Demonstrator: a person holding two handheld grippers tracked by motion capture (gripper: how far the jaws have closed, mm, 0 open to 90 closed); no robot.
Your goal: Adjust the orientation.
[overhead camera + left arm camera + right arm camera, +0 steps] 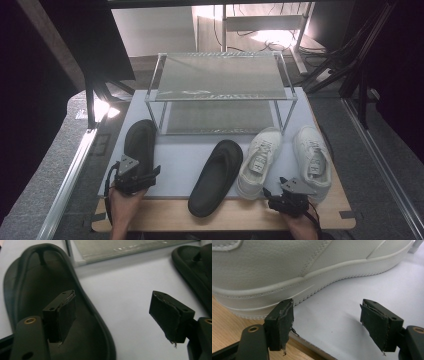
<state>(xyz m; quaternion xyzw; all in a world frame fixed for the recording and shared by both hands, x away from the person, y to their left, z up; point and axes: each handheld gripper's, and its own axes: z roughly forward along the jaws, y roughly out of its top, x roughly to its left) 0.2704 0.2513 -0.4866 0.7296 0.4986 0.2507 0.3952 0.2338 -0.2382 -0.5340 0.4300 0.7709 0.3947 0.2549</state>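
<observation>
Left gripper (150, 175) sits at the heel end of the left black slipper (138, 145), jaws spread wide with nothing pinched between them. In the left gripper view one pad (63, 315) hangs over the slipper's footbed (32, 290) and the other over the bare white mat (120, 290). The slipper's long axis runs away from the person toward the two-tier wire rack (220, 75), toe near the rack's left leg. Right gripper (272, 192) rests at the table's front edge, between the heels of the two white sneakers (260, 160), jaws likewise apart and empty, the sneaker's sidewall (287, 270) just beyond its left pad. The second black slipper (216, 176) lies angled mid-mat. Left hand (125, 205) is nearer its slipper, gripper pointing forward and down.
</observation>
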